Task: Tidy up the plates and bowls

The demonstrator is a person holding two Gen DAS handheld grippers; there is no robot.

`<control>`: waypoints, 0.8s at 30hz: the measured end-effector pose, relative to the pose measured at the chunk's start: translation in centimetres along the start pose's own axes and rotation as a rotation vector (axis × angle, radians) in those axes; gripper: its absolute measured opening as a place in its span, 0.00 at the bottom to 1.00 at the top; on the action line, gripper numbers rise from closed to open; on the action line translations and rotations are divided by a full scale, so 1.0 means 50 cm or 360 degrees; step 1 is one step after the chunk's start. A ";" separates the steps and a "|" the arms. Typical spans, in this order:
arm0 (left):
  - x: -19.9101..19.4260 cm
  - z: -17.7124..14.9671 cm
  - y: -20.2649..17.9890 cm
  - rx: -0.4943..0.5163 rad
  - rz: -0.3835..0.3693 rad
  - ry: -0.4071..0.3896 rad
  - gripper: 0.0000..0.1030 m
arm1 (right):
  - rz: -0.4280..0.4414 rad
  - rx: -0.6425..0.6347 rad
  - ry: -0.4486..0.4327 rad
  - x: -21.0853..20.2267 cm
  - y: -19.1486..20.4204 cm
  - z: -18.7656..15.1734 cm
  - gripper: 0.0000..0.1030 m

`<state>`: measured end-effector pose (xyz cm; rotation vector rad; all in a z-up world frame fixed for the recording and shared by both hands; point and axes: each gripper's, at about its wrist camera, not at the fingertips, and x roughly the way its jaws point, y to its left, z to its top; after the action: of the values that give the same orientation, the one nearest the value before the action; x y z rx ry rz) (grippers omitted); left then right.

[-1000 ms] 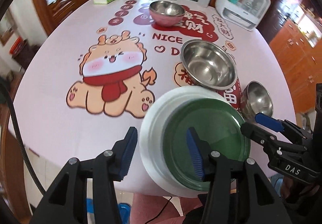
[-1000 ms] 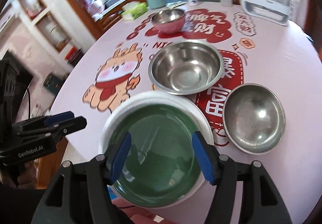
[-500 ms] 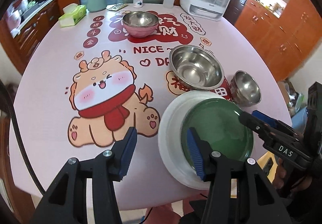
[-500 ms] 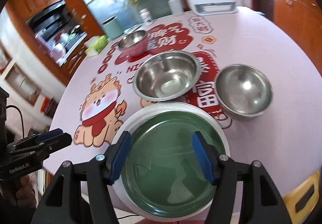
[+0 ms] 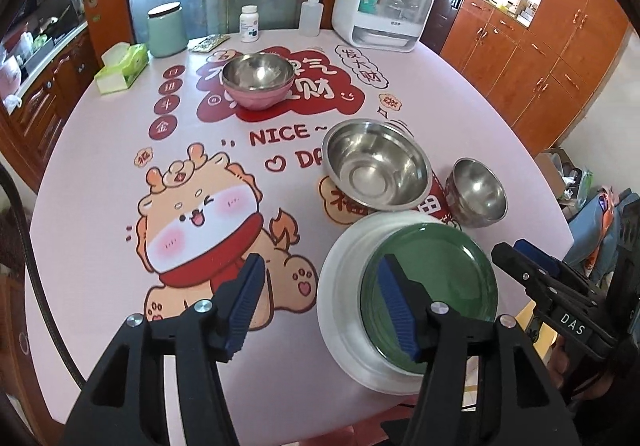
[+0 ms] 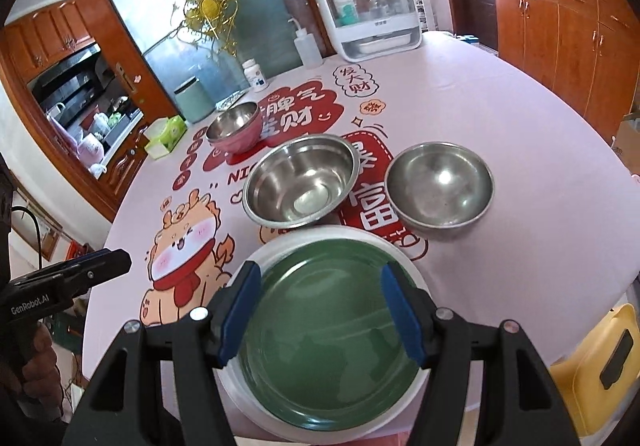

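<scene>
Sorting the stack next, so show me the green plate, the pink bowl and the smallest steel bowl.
green plate [image 6: 328, 330], right wrist view, centre.
pink bowl [image 5: 260, 95], left wrist view, outer wall.
smallest steel bowl [image 5: 478, 191], left wrist view, inner wall.

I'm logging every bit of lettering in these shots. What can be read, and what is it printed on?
"NICE~" on the tablecloth.
"DA", cut off by the large steel bowl, on the tablecloth below it.
"DAS" on the right gripper.
"GenRobot.AI" on the left gripper.
Large Chinese characters on the red patches of the tablecloth, partly hidden by the bowls.
Labels on the white pill bottle and the white cabinet: too small to read.
</scene>
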<state>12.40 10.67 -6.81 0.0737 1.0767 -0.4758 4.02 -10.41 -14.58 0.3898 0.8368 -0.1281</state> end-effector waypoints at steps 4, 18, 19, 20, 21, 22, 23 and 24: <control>0.007 0.017 -0.007 0.0026 -0.0009 0.0000 0.57 | 0.0022 -0.0005 -0.0019 0.005 0.005 0.014 0.61; 0.104 0.106 -0.015 -0.0006 -0.0054 0.0059 0.58 | 0.0082 0.0037 0.0077 0.089 -0.010 0.079 0.61; 0.118 0.111 -0.018 -0.0006 -0.0061 0.0074 0.58 | 0.0085 0.0041 0.0091 0.098 -0.011 0.083 0.61; 0.126 0.113 -0.019 -0.0007 -0.0062 0.0081 0.58 | 0.0088 0.0044 0.0104 0.105 -0.012 0.085 0.61; 0.139 0.116 -0.022 -0.0010 -0.0064 0.0092 0.58 | 0.0095 0.0051 0.0120 0.114 -0.015 0.088 0.61; 0.155 0.120 -0.026 -0.0011 -0.0071 0.0110 0.58 | 0.0104 0.0058 0.0135 0.124 -0.018 0.091 0.61; 0.168 0.122 -0.028 -0.0014 -0.0076 0.0123 0.58 | 0.0111 0.0065 0.0146 0.132 -0.020 0.093 0.61; 0.178 0.125 -0.031 -0.0016 -0.0076 0.0130 0.58 | 0.0116 0.0070 0.0155 0.140 -0.022 0.096 0.61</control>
<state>20.37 4.49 -11.21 0.0588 1.1631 -0.5138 11.73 -12.96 -17.21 0.4702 0.9160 -0.0600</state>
